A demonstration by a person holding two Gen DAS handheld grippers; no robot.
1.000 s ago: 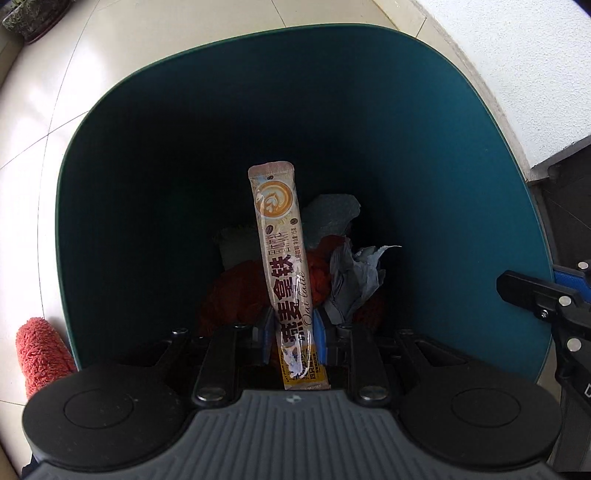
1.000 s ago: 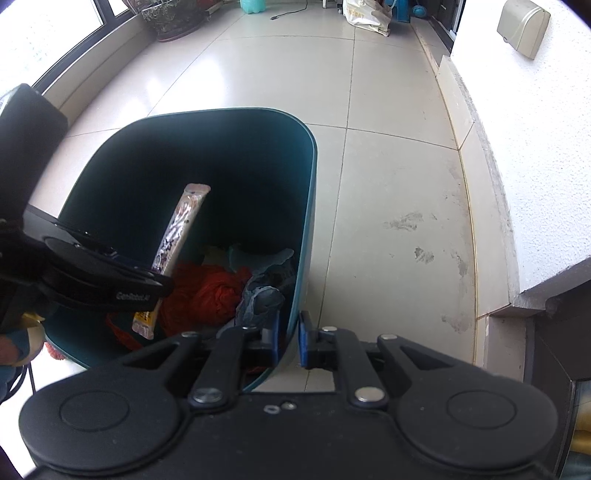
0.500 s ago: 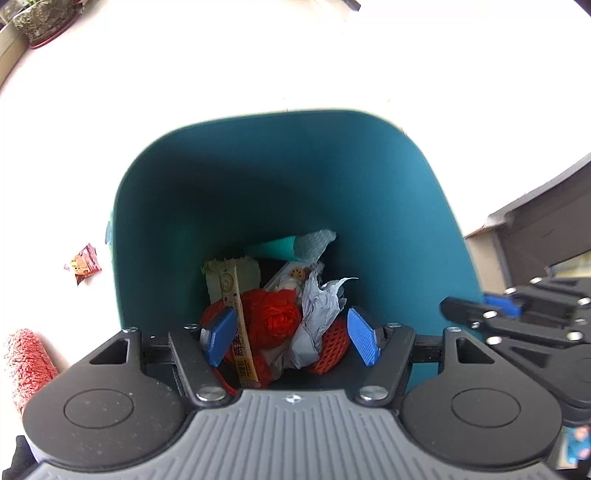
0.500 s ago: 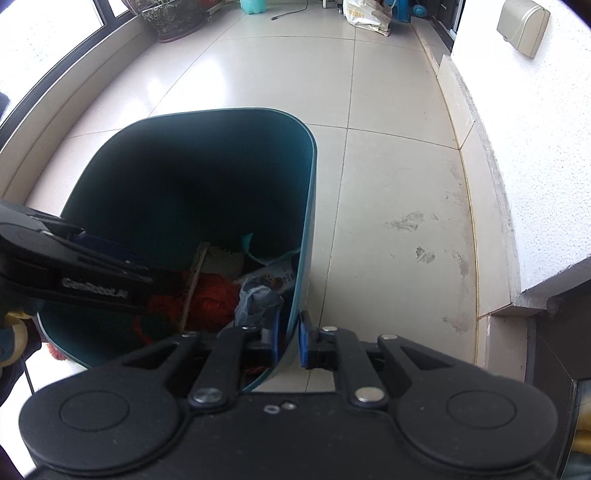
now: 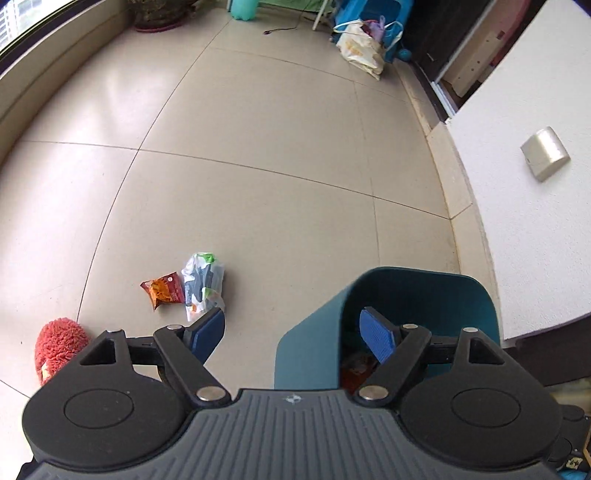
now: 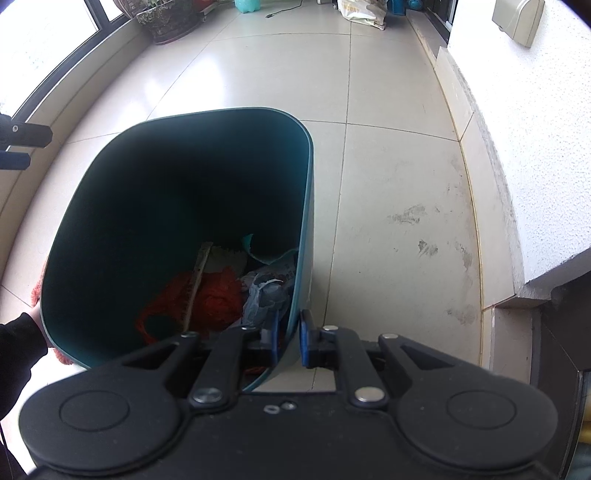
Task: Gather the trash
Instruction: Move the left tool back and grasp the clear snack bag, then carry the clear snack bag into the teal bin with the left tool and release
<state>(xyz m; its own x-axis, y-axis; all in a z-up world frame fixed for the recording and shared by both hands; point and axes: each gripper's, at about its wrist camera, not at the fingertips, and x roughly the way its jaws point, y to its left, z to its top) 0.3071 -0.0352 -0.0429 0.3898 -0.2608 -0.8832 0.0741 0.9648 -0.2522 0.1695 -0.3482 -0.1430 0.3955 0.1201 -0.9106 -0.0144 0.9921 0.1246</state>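
Observation:
My right gripper (image 6: 288,338) is shut on the near rim of a teal trash bin (image 6: 122,221), one pad inside and one outside the wall. Inside lie a long coffee sachet (image 6: 197,282), red netting (image 6: 207,299) and crumpled wrappers (image 6: 266,291). My left gripper (image 5: 291,332) hangs above the bin's (image 5: 424,291) left edge, its jaws opening wide with nothing between them. On the floor to the left of it lie an orange snack packet (image 5: 164,290) and a white-green wrapper (image 5: 201,284).
A red fluffy slipper (image 5: 57,345) lies at the left edge. A white wall (image 5: 528,184) runs along the right. Bags (image 5: 360,48) and a plant pot (image 6: 166,18) stand at the far end of the tiled floor. A dark sleeve (image 6: 16,354) shows beside the bin.
The left gripper let the coffee sachet drop into the bin, opened wide, and rose away to the left of the bin. The right gripper kept its hold on the rim.

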